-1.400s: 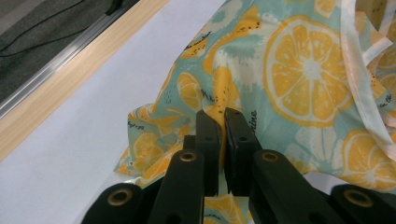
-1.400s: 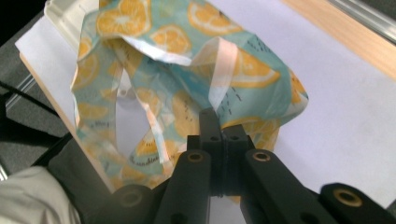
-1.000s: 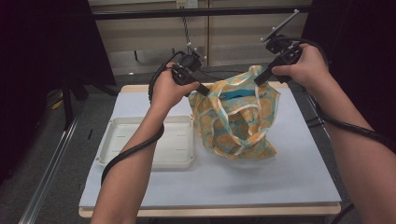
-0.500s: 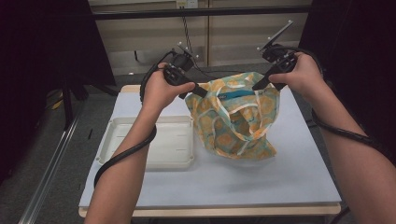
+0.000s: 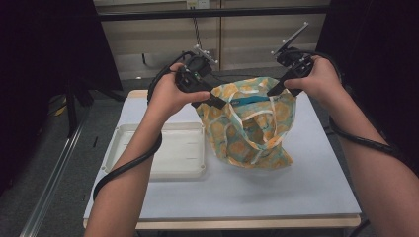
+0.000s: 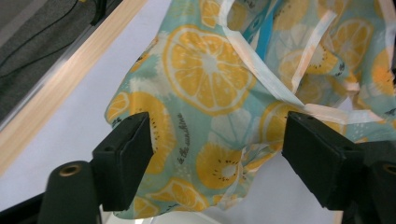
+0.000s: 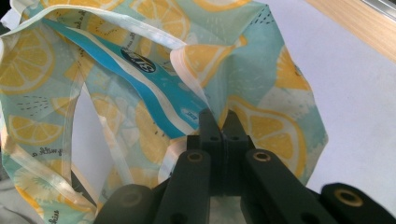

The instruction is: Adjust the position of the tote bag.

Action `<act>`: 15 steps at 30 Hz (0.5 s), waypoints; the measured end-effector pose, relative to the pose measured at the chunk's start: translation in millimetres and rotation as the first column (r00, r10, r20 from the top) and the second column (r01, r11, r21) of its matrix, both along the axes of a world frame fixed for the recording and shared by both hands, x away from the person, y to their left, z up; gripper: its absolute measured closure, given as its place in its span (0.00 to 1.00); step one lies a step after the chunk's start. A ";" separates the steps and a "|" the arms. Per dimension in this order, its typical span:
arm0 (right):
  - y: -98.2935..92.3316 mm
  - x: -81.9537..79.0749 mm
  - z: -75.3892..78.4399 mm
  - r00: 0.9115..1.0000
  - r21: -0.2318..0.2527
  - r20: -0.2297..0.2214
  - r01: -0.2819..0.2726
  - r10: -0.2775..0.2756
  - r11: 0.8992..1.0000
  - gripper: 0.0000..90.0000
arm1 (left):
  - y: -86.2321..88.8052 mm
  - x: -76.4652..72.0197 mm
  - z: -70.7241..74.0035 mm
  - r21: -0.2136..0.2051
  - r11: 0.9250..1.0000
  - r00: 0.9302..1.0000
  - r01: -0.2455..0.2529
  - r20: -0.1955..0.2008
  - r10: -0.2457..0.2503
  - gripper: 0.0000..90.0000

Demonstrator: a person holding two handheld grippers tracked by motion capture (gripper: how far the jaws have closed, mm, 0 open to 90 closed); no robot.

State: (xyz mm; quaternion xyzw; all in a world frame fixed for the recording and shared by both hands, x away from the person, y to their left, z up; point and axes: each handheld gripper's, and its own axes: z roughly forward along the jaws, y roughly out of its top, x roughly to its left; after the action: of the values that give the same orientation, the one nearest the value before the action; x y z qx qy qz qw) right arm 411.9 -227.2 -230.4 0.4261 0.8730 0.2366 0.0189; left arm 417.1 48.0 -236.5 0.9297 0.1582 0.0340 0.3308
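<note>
A cloth bag with a lemon-slice print (image 5: pixel 249 131) sits on the white table (image 5: pixel 306 182), a little right of the middle, its mouth lifted and its lower part resting on the surface. The right gripper (image 5: pixel 274 90) holds the bag's rim at the far right side; in the right gripper view its two black jaws are pressed together on the fabric edge (image 7: pixel 223 128), just beside a blue package (image 7: pixel 140 84) that stands inside the bag. The left gripper (image 5: pixel 223 104) is at the opposite, left side of the bag's mouth. Its jaws have just been opening, and in the left gripper view they stand spread wide (image 6: pixel 217 154), with the printed cloth behind and between them but not pressed by either pad. I cannot tell if one pad touches the cloth lightly. The bag's pale handles (image 5: pixel 257 116) hang loose across the opening. To the left of the bag, just beside it, a shallow white tray (image 5: pixel 163 153) lies flat on the table. Both of the person's forearms come from the near side, and a black cable (image 5: pixel 128 168) hangs under the left one
</note>
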 end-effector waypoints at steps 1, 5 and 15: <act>0.5 -0.5 0.1 1.000 -0.001 0.001 0.005 -0.005 1.000 1.00 | -2.2 -1.0 -0.5 0.005 1.000 1.000 0.003 0.009 -0.003 0.27; 1.0 -0.9 -0.1 1.000 -0.007 -0.001 0.004 -0.004 1.000 1.00 | -13.2 -1.9 -5.4 0.016 0.999 0.999 0.043 0.008 -0.043 0.38; 0.1 -1.2 -2.7 1.000 0.003 0.002 0.006 -0.006 1.000 1.00 | -15.0 -1.8 4.1 -0.016 1.000 0.999 0.006 -0.051 -0.007 0.95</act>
State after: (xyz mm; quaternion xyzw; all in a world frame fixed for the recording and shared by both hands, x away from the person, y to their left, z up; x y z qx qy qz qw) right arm 410.7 -227.1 -233.1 0.4285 0.8713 0.2383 0.0196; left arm 415.3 33.0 -232.4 0.9281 0.1639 0.0079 0.3344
